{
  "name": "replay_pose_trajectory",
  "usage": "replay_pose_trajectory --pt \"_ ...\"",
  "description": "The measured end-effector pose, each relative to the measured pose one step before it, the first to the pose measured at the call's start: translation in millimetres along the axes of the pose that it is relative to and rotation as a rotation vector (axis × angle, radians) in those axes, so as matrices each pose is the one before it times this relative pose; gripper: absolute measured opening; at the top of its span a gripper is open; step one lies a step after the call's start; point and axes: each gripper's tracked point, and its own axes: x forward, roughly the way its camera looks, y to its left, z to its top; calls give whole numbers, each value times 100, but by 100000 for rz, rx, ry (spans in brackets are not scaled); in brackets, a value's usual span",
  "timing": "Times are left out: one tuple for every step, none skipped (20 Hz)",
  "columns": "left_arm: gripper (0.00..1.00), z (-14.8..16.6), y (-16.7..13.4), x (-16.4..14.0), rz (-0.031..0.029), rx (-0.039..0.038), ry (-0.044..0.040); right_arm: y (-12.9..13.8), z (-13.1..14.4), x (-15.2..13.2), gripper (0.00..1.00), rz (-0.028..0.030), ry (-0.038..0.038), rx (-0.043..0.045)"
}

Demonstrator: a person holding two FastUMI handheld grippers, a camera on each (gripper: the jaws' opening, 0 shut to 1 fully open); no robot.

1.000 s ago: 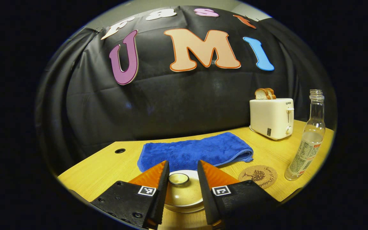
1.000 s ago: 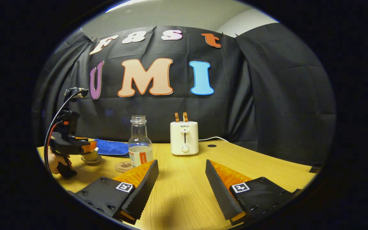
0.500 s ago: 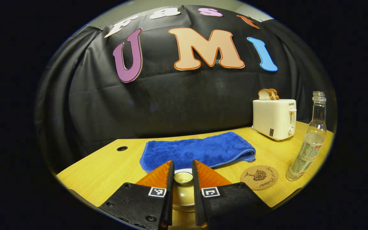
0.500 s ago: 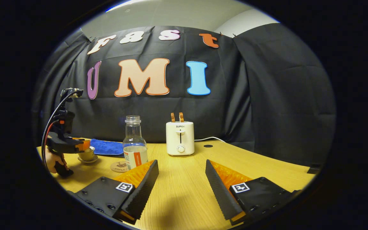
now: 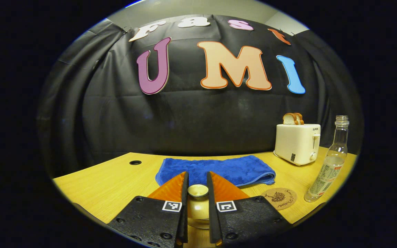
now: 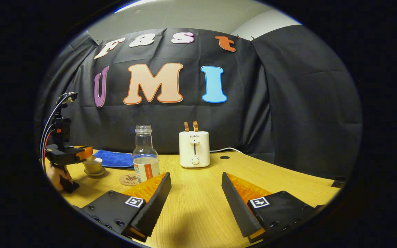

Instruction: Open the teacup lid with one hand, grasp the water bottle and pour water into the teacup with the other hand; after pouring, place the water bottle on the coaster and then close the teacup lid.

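Observation:
My left gripper [image 5: 197,179] is shut on the round knob of the pale teacup lid [image 5: 197,210], whose dome shows between the fingers. In the right gripper view that gripper [image 6: 86,152] holds the lid just above the teacup [image 6: 93,166], which sits on its saucer at the table's left. The clear water bottle [image 6: 145,155], uncapped and partly filled, stands beside the round cork coaster [image 6: 129,179]. In the left gripper view the bottle [image 5: 326,167] and the coaster [image 5: 281,198] lie to the right. My right gripper [image 6: 195,177] hovers open over the wooden table, nothing between its fingers.
A folded blue towel [image 5: 219,168] lies behind the cup. A white toaster [image 6: 194,148] with two bread slices stands at the back, its cord trailing right. A hand [image 6: 56,175] grips the left gripper's handle. The table [image 6: 260,172] has a cable hole at the back.
The left gripper's fingers closed on the lid knob and rose with the lid, off the cup. The right gripper has stayed almost still and open.

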Motion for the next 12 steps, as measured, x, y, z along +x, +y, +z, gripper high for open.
replay_pose_trajectory --pt "22 -14 -56 -184 -644 -1321 -220 594 -71 -27 95 2233 268 89" --pt "22 -50 2 -256 -269 45 780 733 -1 44 95 2854 118 198" --pt "22 242 89 -325 -83 297 -1456 696 -85 87 92 3363 311 11" --pt "22 232 -129 -525 -1324 259 -848 773 -30 101 95 2951 366 210" --pt "22 265 -234 -373 -1487 -8 -1308 600 -46 100 95 2497 155 129" --pt "22 -262 18 -639 -1051 349 1217 594 48 143 91 2030 -54 -21" --pt "22 -516 399 -508 -740 47 1848 397 -154 290 91 1303 386 71" --pt "22 93 379 -745 -180 -650 236 345 45 298 92 784 -182 41" --pt "24 267 601 -822 -212 535 -1182 434 -84 269 99 626 57 42" --pt "22 -179 634 -809 178 -429 1000 472 -31 273 92 674 199 35" --pt "22 172 696 -829 255 225 -749 444 -21 413 92 720 -101 59" --pt "22 -73 675 -765 227 -37 337 487 22 438 95 500 147 24"
